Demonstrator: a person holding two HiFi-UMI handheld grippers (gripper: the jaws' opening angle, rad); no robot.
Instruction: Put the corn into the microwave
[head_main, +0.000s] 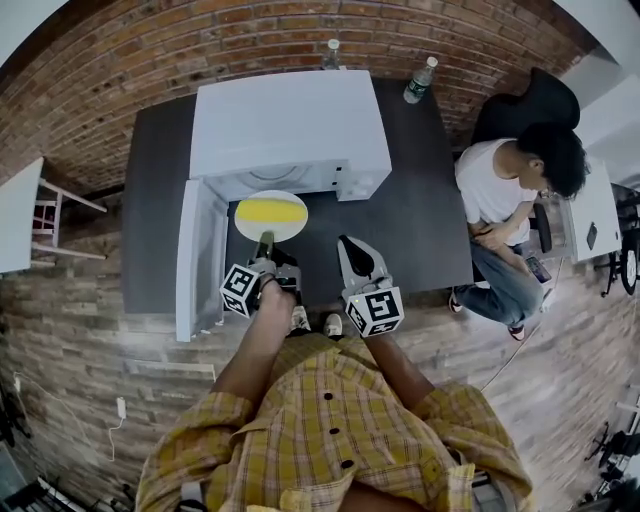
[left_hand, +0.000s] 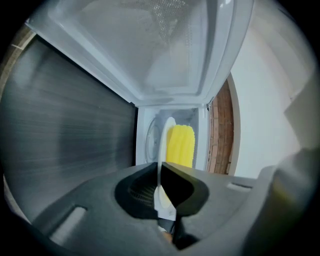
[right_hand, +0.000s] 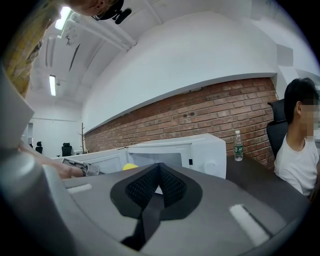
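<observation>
While the person in the yellow checked shirt stands at the dark table (head_main: 425, 215), 1 white microwave (head_main: 290, 125) sits on it with its 1 door (head_main: 200, 255) swung wide open to the left. 1 cob of corn (head_main: 270, 211) lies on 1 white plate (head_main: 288, 231), and that plate hangs level just at the mouth of the oven, above the table in front of the opening; I cannot tell whether its far edge is past the sill. Of the 2 grippers, the left gripper (head_main: 264, 245) has its jaws clamped on the plate's near rim, with the yellow cob just beyond the grip. The right gripper (head_main: 347, 248) is beside it, near but apart from the plate, jaws pressed together with nothing between them. 2 water bottles (head_main: 421, 80) stand at the back of the table, 1 behind the microwave and 1 off its right corner. 1 seated person (head_main: 495, 195) in a white shirt is at the table's right side.
</observation>
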